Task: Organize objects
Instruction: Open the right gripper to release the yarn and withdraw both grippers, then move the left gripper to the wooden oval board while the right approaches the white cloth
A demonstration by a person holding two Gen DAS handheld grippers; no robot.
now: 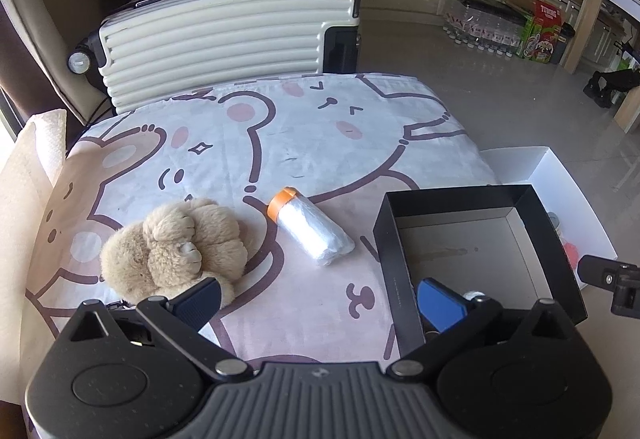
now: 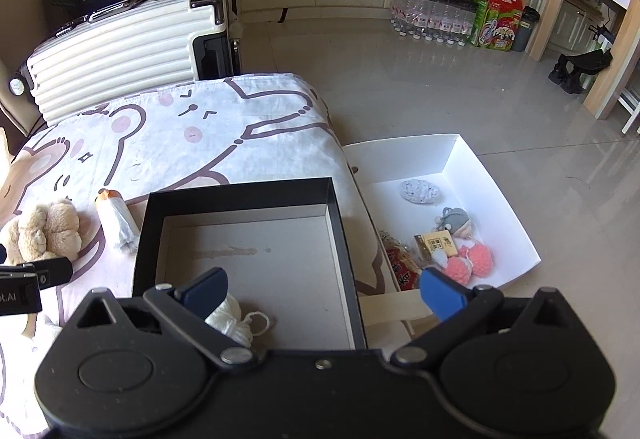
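- Left tool point(image 1: 320, 299): jaws spread full wide, nothing between the pads. It hangs pitched steeply down over the near edge of the tabletop point(image 1: 320, 127), between the plush toy point(image 1: 176, 247) and the black box point(image 1: 472, 251).
- Right tool point(image 2: 320, 291): jaws likewise released, gripping nothing. Its left pad sits above a white yarn bundle point(image 2: 236, 323) lying in the near corner of the black box point(image 2: 248, 259); contact between pad and yarn cannot be confirmed.
- Judgement: both tools stand idle between picks. The black box lies open-side up within easy reach of both, which suits it as the receiving container.
- Plastic roll point(image 1: 310, 227), white film with an orange cap: lies flat on the patterned cloth, just beside the box's left wall, apart from it. In the left wrist view its long axis runs diagonally, capped end pointing away and to the left, open end toward the box's near corner.
- Judgement: a grip across the roll's short width would suit that lie; being round, it may roll if nudged.
- Plush toy: a curled, rounded heap, no clear long axis, just ahead of the left tool's left finger.
- White tray point(image 2: 496, 199): sits lower, past the tabletop's right edge, and holds small items, among them pink pompoms point(image 2: 472, 263) and a grey knitted piece point(image 2: 418, 191).
- Further out: a ribbed white suitcase point(image 1: 224, 43) stands behind the tabletop.
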